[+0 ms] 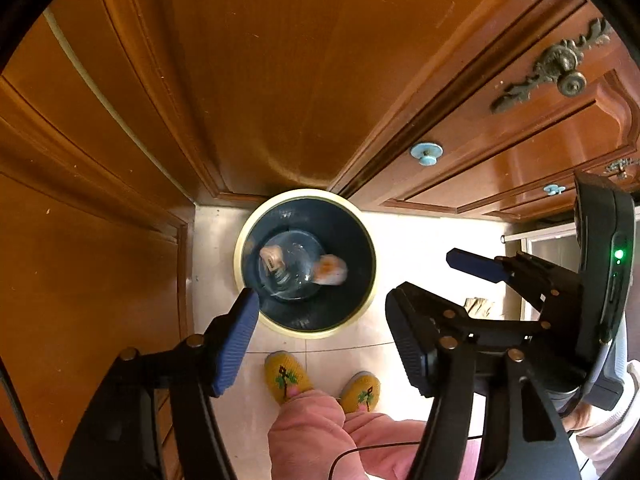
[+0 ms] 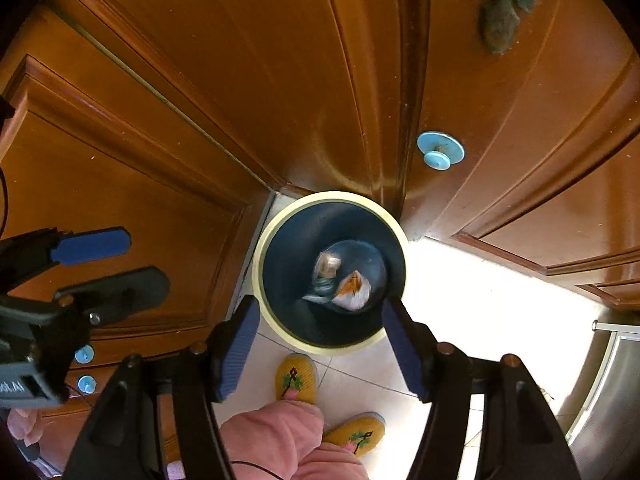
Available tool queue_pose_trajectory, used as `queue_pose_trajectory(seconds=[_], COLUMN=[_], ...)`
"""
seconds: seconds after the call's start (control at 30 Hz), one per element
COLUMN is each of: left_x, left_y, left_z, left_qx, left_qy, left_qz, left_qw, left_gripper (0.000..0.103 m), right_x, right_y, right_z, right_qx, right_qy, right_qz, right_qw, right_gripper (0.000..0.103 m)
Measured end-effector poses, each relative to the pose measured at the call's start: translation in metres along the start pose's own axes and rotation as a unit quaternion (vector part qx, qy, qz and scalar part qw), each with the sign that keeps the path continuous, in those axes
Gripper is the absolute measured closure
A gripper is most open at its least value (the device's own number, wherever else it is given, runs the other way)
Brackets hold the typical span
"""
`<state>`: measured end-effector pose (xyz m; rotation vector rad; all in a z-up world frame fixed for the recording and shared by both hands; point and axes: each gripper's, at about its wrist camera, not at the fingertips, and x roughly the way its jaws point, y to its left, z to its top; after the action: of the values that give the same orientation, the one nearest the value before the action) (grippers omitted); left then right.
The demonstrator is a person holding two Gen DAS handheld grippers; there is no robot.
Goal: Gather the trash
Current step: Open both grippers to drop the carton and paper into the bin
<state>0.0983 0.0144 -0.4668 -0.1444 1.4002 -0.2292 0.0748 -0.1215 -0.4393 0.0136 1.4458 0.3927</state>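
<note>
A dark blue bin with a cream rim (image 1: 366, 280) (image 2: 400, 240) stands on the floor in a corner of wooden cabinets. Inside lie a clear plastic bottle (image 1: 290, 272) (image 2: 322, 290), a crumpled white and orange wrapper (image 1: 330, 270) (image 2: 352, 290) and a small tan piece (image 1: 270, 258) (image 2: 327, 264). My left gripper (image 1: 324, 332) is open and empty above the bin's near edge. My right gripper (image 2: 316, 344) is open and empty above the bin; it also shows in the left wrist view (image 1: 432, 280). The left gripper shows at the left of the right wrist view (image 2: 120, 262).
Wooden cabinet doors (image 1: 280, 80) (image 2: 240, 80) with light blue knobs (image 1: 426, 153) (image 2: 440, 150) surround the bin. The person's yellow slippers (image 1: 286, 376) (image 2: 296, 376) and pink trouser legs (image 1: 312, 432) stand on the pale tiled floor (image 1: 420, 248). A steel appliance (image 2: 604, 392) is at the right.
</note>
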Motion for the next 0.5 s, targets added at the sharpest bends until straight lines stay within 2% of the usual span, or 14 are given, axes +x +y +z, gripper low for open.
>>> queue_pose_trajectory(seconds=[0.27, 0.5], left_x=[-0.033, -0.094], left_y=[-0.006, -0.026], left_z=[-0.001, -0.002], left_qx=[0.010, 0.012], left_qy=[-0.028, -0.045], left_qz=[0.034, 0.039], left_qw=[0.9990, 0.9981], left_gripper=[0.039, 0.039], right_x=[-0.017, -0.070], right_y=[-0.001, -0.003], right_z=[0.000, -0.004], right_qx=[0.016, 0.048], right_qy=[-0.003, -0.001], right_qz=[0.004, -0.006], right_qw=[1.000, 0.999], right_gripper=[0.039, 0.039])
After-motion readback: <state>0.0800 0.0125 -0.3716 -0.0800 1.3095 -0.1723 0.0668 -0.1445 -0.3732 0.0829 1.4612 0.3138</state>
